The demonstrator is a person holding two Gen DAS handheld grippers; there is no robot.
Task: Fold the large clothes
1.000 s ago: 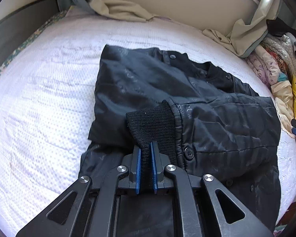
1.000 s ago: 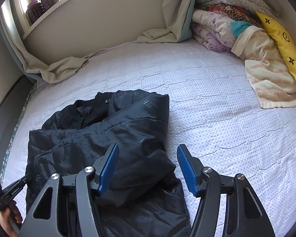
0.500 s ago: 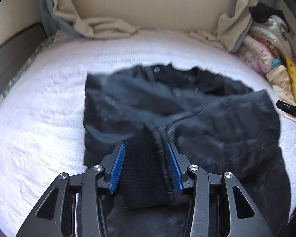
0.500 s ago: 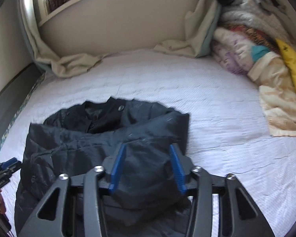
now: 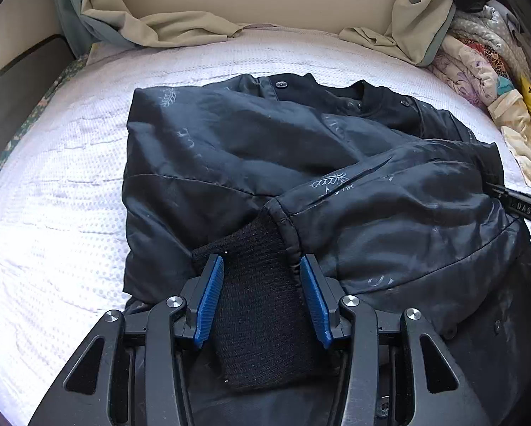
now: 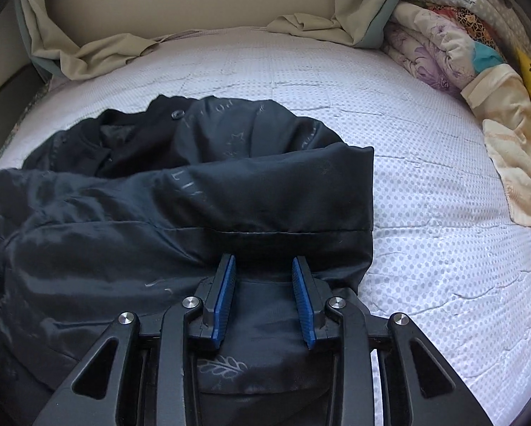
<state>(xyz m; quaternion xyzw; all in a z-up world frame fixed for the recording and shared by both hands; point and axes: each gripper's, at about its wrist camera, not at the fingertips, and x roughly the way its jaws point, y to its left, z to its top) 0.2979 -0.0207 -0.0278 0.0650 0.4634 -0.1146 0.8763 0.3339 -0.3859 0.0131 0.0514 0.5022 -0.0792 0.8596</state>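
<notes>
jacket point(image 5: 300, 163): black, on bed point(image 5: 52, 191), both sleeves folded across front
left tool point(image 5: 261, 296): pads apart, straddling knit cuff point(image 5: 258, 284), no grip
right tool point(image 6: 263, 293): pads apart over sleeve, no grip
handling: shell slick, soft, bulky; likely slides. Grab ribbed cuff/hem, not smooth panel.

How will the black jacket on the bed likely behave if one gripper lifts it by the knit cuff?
The jacket probably droops: it lies in soft folds. Its shiny shell looks slippery, so layers may slide apart. The ribbed cuff between the open left gripper likely grips better.
</notes>
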